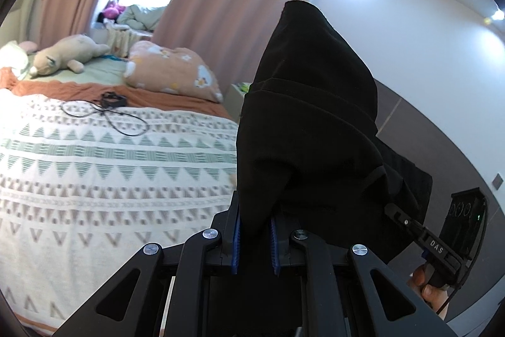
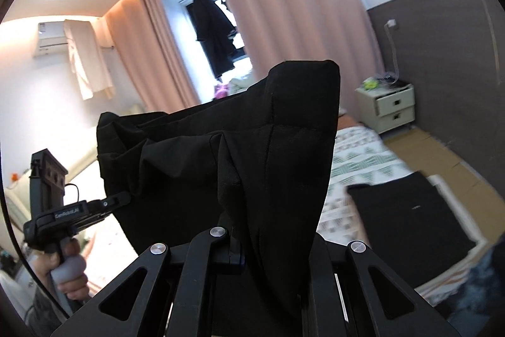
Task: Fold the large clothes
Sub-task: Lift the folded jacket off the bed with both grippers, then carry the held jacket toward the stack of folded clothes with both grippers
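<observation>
A large black garment (image 1: pixel 309 122) hangs in the air, bunched and folded over, held up between both grippers. In the left wrist view, my left gripper (image 1: pixel 255 229) is shut on one gathered edge of it, the cloth pinched between the blue pads (image 1: pixel 237 242). My right gripper (image 1: pixel 407 220) shows at the right, clamped on another edge and held by a hand (image 1: pixel 432 289). In the right wrist view, the garment (image 2: pixel 221 163) drapes over my right gripper (image 2: pixel 271 245), hiding its right finger. The left gripper (image 2: pixel 120 199) bites the garment's left edge.
Below lies a bed with a triangle-patterned blanket (image 1: pixel 94 163), with a black cable (image 1: pixel 107 109), a floral pillow (image 1: pixel 170 68) and a plush toy (image 1: pixel 63 56) on it. A second black garment (image 2: pixel 410 217) lies flat on the bed. A nightstand (image 2: pixel 388 106) stands by the wall.
</observation>
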